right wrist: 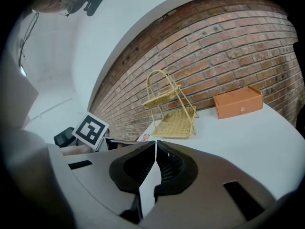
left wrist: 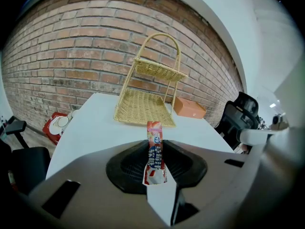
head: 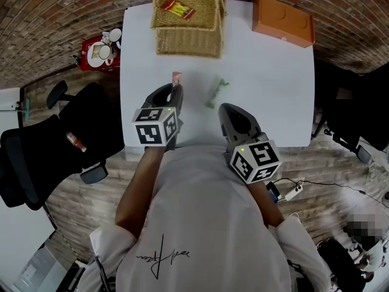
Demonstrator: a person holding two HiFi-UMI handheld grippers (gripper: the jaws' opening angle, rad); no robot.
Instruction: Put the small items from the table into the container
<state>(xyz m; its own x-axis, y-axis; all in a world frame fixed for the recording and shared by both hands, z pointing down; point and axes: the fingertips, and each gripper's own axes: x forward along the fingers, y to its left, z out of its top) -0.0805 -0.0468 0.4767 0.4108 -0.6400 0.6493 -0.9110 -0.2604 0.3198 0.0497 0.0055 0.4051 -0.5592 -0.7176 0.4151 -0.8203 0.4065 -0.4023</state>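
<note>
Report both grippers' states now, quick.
Left gripper: closed on a red-and-white snack packet, held upright.
Right gripper: closed, nothing between its jaws.

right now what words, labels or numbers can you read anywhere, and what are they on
No text can be read out in full.
red and white packet: blue print, too blurred to read.
shirt print: black handwritten scrawl, illegible.
red and yellow packet in the wicker basket: too small.
left cube, right cube: black-and-white square codes, no words.
</note>
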